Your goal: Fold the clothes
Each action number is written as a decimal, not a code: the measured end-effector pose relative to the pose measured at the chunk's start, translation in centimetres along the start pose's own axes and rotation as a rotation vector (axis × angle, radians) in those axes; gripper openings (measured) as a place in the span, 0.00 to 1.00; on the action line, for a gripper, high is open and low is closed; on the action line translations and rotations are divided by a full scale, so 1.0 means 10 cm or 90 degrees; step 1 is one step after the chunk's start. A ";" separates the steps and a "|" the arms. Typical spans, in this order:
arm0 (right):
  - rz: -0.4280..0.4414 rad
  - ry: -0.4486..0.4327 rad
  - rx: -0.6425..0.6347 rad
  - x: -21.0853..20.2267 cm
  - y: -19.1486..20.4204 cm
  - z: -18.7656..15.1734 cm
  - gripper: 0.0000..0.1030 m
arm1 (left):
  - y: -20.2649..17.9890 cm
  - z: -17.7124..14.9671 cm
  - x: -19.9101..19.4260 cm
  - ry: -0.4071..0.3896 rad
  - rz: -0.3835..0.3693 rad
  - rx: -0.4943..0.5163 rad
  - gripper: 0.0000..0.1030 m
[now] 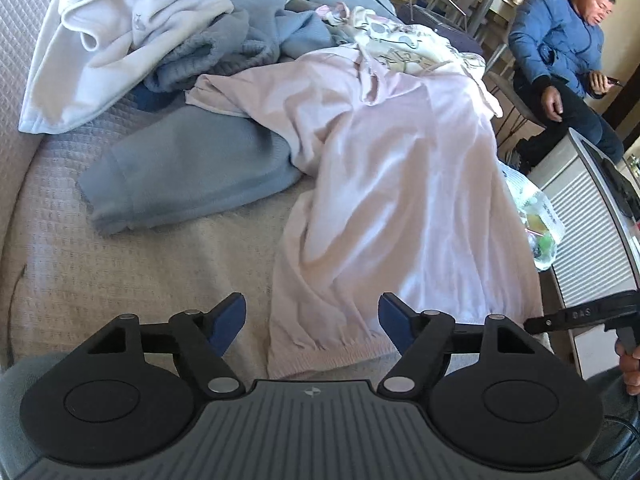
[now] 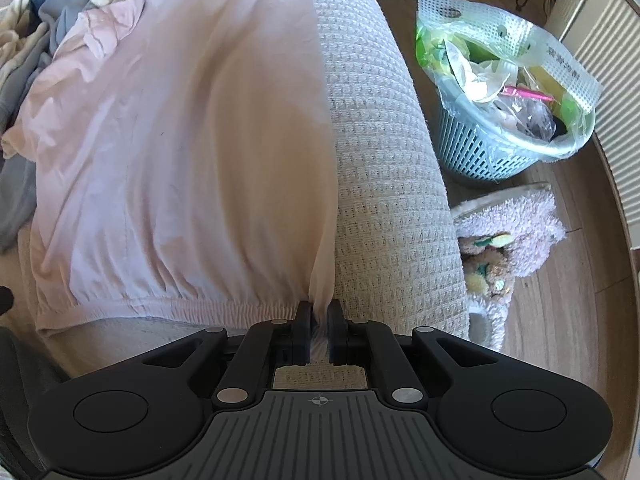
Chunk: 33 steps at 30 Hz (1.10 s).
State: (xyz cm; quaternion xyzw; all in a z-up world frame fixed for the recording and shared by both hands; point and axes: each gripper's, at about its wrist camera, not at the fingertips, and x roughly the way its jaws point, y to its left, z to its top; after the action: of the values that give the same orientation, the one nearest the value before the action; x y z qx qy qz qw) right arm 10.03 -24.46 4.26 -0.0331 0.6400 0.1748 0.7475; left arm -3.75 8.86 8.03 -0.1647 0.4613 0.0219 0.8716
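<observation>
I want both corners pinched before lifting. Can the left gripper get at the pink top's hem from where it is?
Probably yes. The left gripper is open, with the pink top's hem lying flat just ahead and nothing in between.

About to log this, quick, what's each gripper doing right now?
Left gripper: open, holding nothing.
Right gripper: closed on the hem of the pink garment.

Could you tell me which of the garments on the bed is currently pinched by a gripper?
The pink garment: the right gripper pinches its hem; the grey and white ones lie untouched.
</observation>
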 end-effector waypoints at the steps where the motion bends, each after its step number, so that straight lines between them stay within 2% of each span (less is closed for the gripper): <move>1: 0.005 0.001 0.005 0.00 -0.01 0.02 0.10 | 0.03 0.01 0.01 0.004 -0.006 -0.013 0.67; 5: 0.021 0.003 0.011 0.02 -0.05 0.03 0.12 | 0.06 0.04 0.07 0.020 -0.024 -0.042 0.66; 13: 0.039 0.004 0.017 0.03 -0.12 0.03 0.13 | -0.14 -0.08 0.53 0.100 0.043 0.011 0.63; 16: 0.041 0.000 0.013 0.03 -0.12 0.03 0.14 | -0.16 -0.14 0.63 0.106 0.055 0.025 0.24; 17: 0.040 -0.001 0.010 0.03 -0.11 0.03 0.14 | -0.16 -0.15 0.62 0.106 0.049 0.024 0.08; 20: 0.033 -0.004 0.000 0.02 -0.08 0.03 0.11 | -0.19 -0.13 0.53 0.101 0.044 0.053 0.05; 26: 0.039 0.015 -0.041 -0.18 -0.03 0.00 0.07 | -0.28 -0.05 0.05 0.113 0.049 0.197 0.05; 30: 0.015 0.071 -0.075 -0.26 0.00 -0.13 0.07 | -0.36 -0.15 -0.01 0.176 0.052 0.284 0.05; 33: -0.023 0.107 -0.095 -0.12 0.03 -0.22 0.07 | -0.36 -0.26 0.23 0.213 0.064 0.305 0.05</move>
State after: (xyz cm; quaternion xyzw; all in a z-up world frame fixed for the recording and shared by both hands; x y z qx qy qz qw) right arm 7.73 -24.99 5.07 -0.1148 0.6847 0.2053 0.6898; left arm -3.81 4.41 5.80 0.0673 0.5981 -0.0720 0.7953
